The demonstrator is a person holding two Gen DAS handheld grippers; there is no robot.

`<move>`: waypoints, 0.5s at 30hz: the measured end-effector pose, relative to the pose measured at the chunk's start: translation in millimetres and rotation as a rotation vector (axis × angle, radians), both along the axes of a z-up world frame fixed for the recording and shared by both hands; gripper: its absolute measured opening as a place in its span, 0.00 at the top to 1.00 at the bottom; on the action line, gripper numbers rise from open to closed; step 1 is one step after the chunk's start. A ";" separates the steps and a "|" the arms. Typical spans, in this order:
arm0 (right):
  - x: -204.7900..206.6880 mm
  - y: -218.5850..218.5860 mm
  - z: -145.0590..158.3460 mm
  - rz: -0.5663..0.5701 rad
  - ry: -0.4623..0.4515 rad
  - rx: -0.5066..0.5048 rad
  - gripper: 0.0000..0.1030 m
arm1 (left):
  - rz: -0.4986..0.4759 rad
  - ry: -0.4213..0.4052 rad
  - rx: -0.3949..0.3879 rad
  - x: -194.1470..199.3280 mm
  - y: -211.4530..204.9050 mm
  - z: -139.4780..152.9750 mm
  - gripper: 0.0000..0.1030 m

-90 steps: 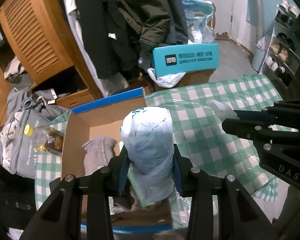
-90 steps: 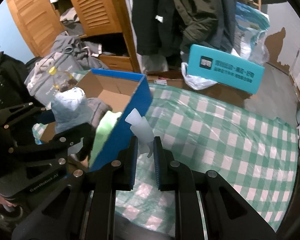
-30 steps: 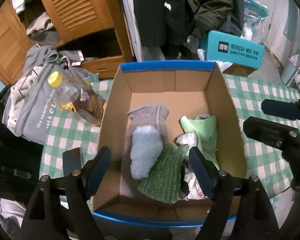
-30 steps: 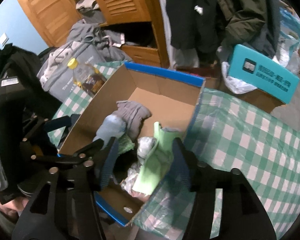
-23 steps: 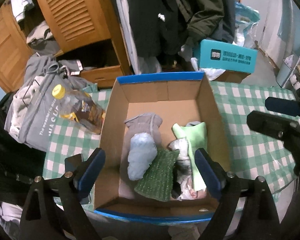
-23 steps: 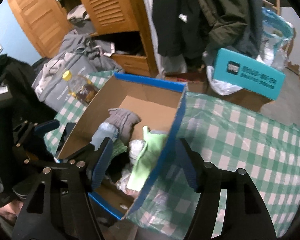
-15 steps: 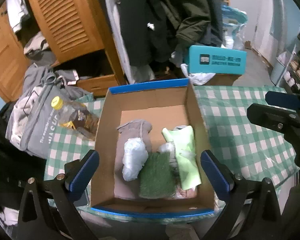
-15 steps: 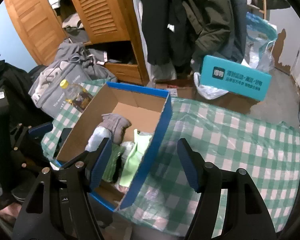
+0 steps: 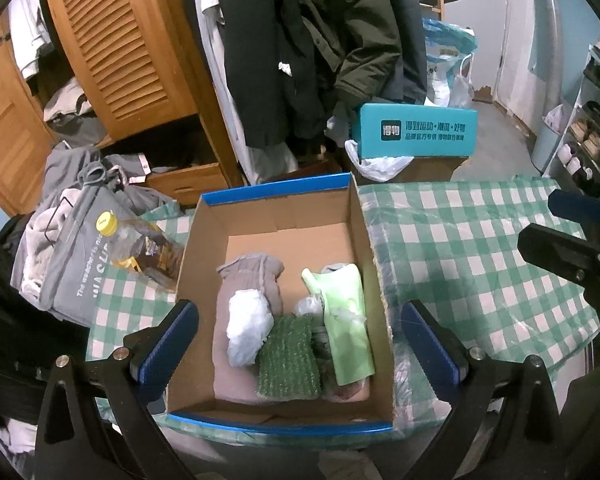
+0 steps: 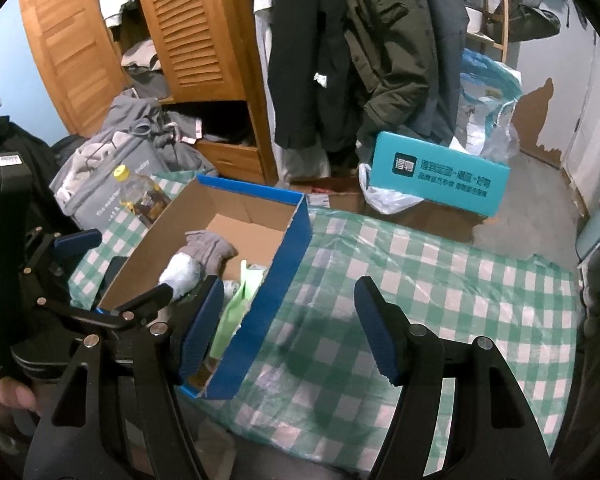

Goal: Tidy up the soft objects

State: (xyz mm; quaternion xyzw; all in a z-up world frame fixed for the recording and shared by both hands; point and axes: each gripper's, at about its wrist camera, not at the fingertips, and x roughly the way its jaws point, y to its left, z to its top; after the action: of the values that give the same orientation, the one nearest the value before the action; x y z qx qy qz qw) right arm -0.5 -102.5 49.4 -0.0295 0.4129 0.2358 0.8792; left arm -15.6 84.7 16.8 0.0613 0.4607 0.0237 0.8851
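Hovering wide open and empty, both grippers, left gripper and right gripper, are needing a clear rise above the box at centre frame.

One cardboard box, one bottle, two grippers.

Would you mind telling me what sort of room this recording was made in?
Most likely a lived-in bedroom or closet corner of a home: coats hang by a louvred wooden wardrobe, clothes are heaped beside it, and a shoe rack stands at the right, behind a table under a green checked cloth.
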 end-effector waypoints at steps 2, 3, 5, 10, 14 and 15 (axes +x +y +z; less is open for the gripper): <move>0.7 -4.0 -0.1 -0.004 -0.002 0.000 0.35 | 0.001 -0.001 -0.001 1.0 -2.6 0.4 0.01; 0.7 -5.6 -0.2 -0.008 -0.006 -0.005 0.35 | 0.002 -0.001 -0.002 1.6 -3.6 0.1 0.01; 0.9 -8.5 -1.2 -0.014 -0.006 -0.009 0.35 | 0.004 0.004 -0.002 2.4 -5.0 -0.9 0.01; 3.4 -15.7 -4.3 -0.023 0.012 0.001 0.35 | 0.009 0.016 -0.004 5.0 -6.6 -3.0 0.01; 3.7 -17.8 -5.2 -0.026 0.015 0.001 0.35 | 0.010 0.017 -0.001 5.1 -7.4 -3.2 0.01; 3.8 -18.5 -5.5 -0.027 0.017 0.002 0.35 | 0.010 0.018 0.002 5.8 -7.4 -3.7 0.01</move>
State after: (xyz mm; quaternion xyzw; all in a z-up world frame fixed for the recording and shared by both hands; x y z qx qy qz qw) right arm 3.4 -121.0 43.8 -0.0209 0.4204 0.2246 0.8789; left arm -9.8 77.3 13.2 0.0599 0.4689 0.0280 0.8808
